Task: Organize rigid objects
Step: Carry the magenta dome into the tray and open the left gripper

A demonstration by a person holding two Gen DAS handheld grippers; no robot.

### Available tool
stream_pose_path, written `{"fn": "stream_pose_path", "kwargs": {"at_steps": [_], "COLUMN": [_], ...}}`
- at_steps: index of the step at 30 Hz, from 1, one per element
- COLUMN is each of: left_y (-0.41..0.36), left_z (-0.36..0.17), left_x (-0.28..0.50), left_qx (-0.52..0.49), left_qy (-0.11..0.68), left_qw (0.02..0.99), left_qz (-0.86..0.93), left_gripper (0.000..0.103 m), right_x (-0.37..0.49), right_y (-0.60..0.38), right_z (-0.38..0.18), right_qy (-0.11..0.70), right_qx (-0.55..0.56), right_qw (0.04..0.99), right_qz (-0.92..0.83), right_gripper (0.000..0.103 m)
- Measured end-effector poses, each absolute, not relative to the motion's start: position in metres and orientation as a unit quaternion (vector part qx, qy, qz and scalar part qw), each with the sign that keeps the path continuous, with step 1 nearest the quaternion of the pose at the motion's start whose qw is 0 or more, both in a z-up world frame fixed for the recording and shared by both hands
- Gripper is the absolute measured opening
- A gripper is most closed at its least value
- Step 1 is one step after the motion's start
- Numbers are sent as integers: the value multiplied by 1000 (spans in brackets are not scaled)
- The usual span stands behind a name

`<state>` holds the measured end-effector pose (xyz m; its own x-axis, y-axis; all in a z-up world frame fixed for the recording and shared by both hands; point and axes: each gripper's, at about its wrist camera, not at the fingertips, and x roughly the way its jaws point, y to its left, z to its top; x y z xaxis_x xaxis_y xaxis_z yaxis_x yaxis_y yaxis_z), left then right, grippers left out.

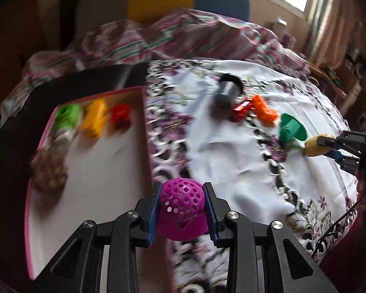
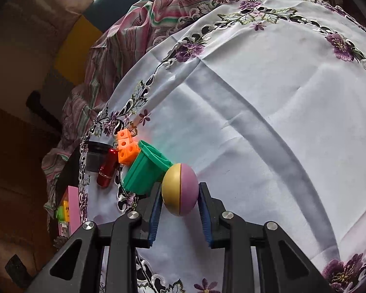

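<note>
The left claw [image 1: 181,210] is clamped on a magenta ball with many holes [image 1: 180,210]; its blue pads [image 1: 152,216] press on both sides of the ball. The ball hangs above the edge of a pink-rimmed tray [image 1: 29,195], which lies at the left of the white embroidered cloth [image 1: 231,161]. In the tray are a green piece [image 1: 68,117], a yellow piece [image 1: 95,119], a red piece [image 1: 120,116] and a brownish holed ball [image 1: 50,171], all blurred.

The right claw [image 2: 180,195] is clamped on a gold and lilac ball [image 2: 180,189], low over the cloth. Just beside this ball, to its left, lies a green plastic spool [image 2: 146,171] on its side. Next come orange linked cubes [image 2: 127,150], a red cylinder [image 2: 107,171] and a dark jar [image 2: 95,156], close together. A striped blanket [image 1: 158,39] lies behind the cloth.
</note>
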<state>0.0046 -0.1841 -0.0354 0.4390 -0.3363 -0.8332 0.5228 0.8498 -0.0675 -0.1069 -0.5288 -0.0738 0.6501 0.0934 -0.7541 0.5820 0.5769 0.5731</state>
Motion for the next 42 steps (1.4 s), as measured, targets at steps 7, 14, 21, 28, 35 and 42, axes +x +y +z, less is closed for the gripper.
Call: {"fn": "stream_pose_path", "kwargs": {"at_steps": [7,14,21,28,35,42], "left_y": [-131,-110,-113,-124,-113,-97], "left_z": [-44,-50,-63,-66,-57,-40], "left_x": [28,69,101,112,108,67], "left_qx": [76,58,61,78,28,21], "left_qy": [471,477,486,468,465,429], "left_qw": [856,861,858,867,868,882], "left_qz": [-197,-166,-155,-155,-174,-194], "left_gripper": [33,34,34,34,69,81], "right_x": [-106,-103,-100,-101,-100,-100], "right_y": [-525,-522,-521,-524,-523,-521], "right_z": [-70,-70,-70,-70,-70,-67], "right_qy": [383,375,376,374,377,373], "right_qx": [432,442,438,438,432,432], "right_qw": [805,807,810,810,811,814], "right_qz": [-137,-109,-105,-112,-117,-105], "right_gripper": [28,28,28,28,28,28]}}
